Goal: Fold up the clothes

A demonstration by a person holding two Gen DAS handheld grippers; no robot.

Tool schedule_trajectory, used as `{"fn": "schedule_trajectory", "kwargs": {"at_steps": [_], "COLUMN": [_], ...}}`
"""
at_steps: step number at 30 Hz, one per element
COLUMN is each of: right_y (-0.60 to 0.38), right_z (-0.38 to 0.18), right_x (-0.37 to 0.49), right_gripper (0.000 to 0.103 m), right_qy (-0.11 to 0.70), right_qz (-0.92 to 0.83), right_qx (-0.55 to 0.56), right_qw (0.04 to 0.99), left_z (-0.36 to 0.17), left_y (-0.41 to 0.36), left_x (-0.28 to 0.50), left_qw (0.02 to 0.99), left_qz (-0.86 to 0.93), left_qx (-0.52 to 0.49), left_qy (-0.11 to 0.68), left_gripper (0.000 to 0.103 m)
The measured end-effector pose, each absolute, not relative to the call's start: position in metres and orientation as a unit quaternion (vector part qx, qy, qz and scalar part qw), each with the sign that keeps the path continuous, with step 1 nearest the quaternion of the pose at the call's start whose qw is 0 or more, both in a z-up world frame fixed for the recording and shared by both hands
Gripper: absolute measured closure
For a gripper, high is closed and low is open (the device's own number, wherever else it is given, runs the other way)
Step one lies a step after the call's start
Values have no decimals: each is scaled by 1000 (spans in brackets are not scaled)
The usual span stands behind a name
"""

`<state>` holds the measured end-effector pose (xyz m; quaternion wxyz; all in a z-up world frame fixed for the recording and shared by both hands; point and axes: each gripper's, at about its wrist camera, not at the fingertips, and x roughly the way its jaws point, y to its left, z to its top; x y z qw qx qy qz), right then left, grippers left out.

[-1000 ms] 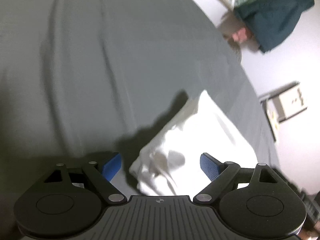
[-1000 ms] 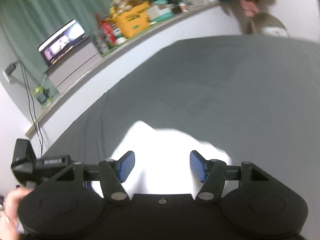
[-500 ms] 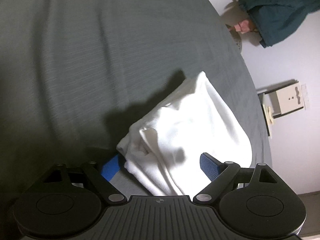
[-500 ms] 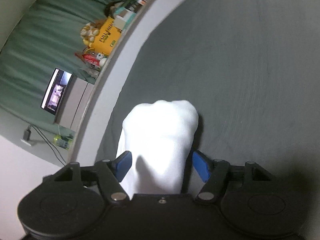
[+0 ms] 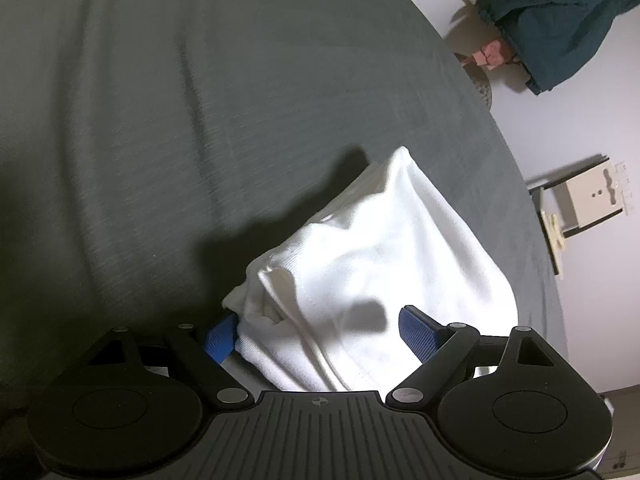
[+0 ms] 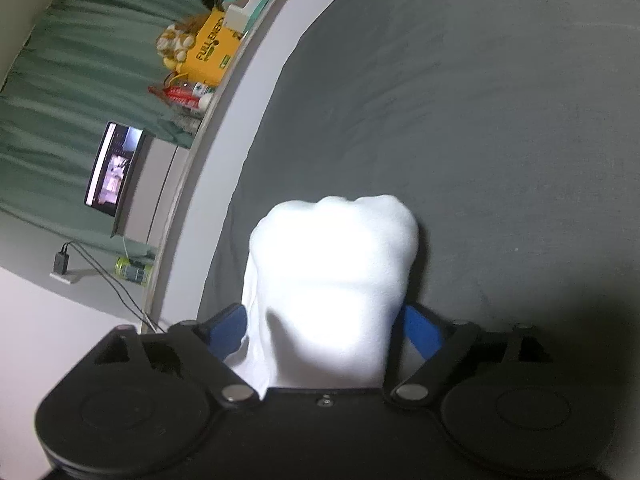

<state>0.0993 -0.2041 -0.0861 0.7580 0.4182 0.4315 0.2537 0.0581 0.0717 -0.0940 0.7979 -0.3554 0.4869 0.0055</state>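
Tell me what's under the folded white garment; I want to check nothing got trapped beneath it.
The white garment lies on the grey bedsheet, which shows all around it. Whatever sits directly beneath the bundle is covered, so a trapped item cannot be ruled out.

My left gripper [image 5: 320, 330] and right gripper [image 6: 326, 330] look alike: black linkage arms on round black housings, silver pivot screws, ribbed blue pads [image 5: 418, 330].
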Motion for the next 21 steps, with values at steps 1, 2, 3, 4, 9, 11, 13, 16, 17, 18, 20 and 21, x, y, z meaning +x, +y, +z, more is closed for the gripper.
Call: {"fn": "schedule_trajectory", "kwargs": {"at_steps": [1,2,3,4,9,11,13,16,17,18,20,21], "right_y": [-203,-202,-201,-200,-197,-196,-195,-195,-195,-195,-194,-194], "right_z": [-86,-85,-85,-85,-83,-83,-83,-83,-83,-83,-82,-82], "right_x": [98,97,97,97,95,95,95,94,94,94,95,96], "right_gripper": [14,13,13,11,0,0,0,0,0,0,0,0], "right_qy": [430,429,428,426,414,414,411,408,408,409,411,414], "right_qz": [254,255,256,256,251,251,251,250,250,249,249,248], "right_qx": [417,414,412,411,419,413,411,409,408,408,406,406], "right_qw": [759,761,763,764,768,771,774,777,777,778,777,776], "left_z": [-93,-92,-91,-91,-90,-90,-89,-89,-88,-88,-88,-89], "left_y": [71,71,71,72,73,74,73,73,73,72,73,75], "left_x": [58,59,59,59,60,59,58,56,56,57,57,56], "left_qw": [799,800,799,799,799,800,801,802,803,803,802,802], "left_qz": [8,11,11,11,10,9,9,8,8,7,6,6], "left_qx": [-352,-349,-349,-349,-346,-344,-341,-336,-334,-333,-334,-336], "left_qy": [488,489,489,489,491,491,492,493,494,495,495,494], "left_gripper": [22,23,23,23,28,28,28,27,27,27,27,27]}}
